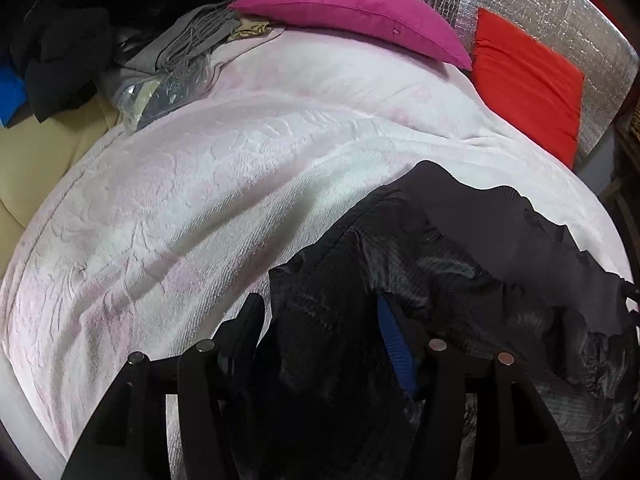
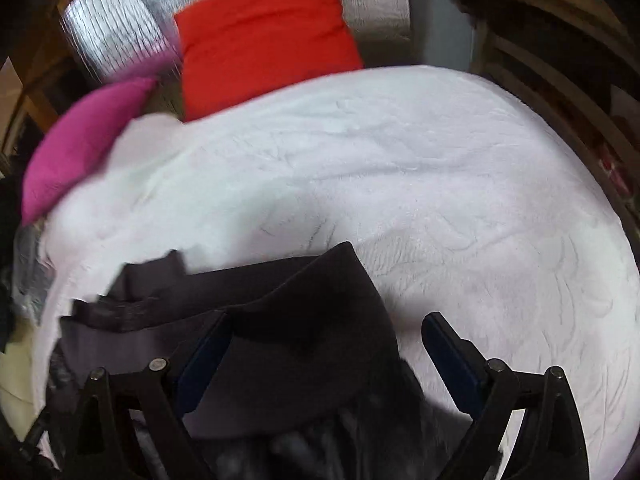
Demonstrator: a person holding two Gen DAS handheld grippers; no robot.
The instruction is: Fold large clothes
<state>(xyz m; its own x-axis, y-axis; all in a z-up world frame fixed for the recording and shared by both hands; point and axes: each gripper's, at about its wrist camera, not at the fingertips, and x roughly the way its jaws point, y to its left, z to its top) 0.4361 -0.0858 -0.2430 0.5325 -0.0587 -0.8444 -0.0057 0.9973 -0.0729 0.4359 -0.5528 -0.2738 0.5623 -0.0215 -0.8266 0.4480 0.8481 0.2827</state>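
1. Garment [image 1: 440, 248] lay dark and crumpled on the bed's white blanket [image 1: 180, 200].
2. My left gripper [image 1: 320, 320] had half-open jaws straddling a fold, unpinched.
3. My right gripper [image 2: 328, 336] stood wide over its edge.

Black garment [image 1: 420, 248]; pale pink embossed blanket [image 1: 200, 184]; magenta pillow [image 1: 352, 12]; red pillow [image 1: 524, 80]; silver quilted foil [image 1: 552, 4].

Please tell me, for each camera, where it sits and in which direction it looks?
Left wrist: on the left hand-held gripper, looking down past open fingers at the dark garment and white blanket.
Right wrist: on the right hand-held gripper, open, over that garment.
Shared: garment, blanket, magenta pillow, red pillow.
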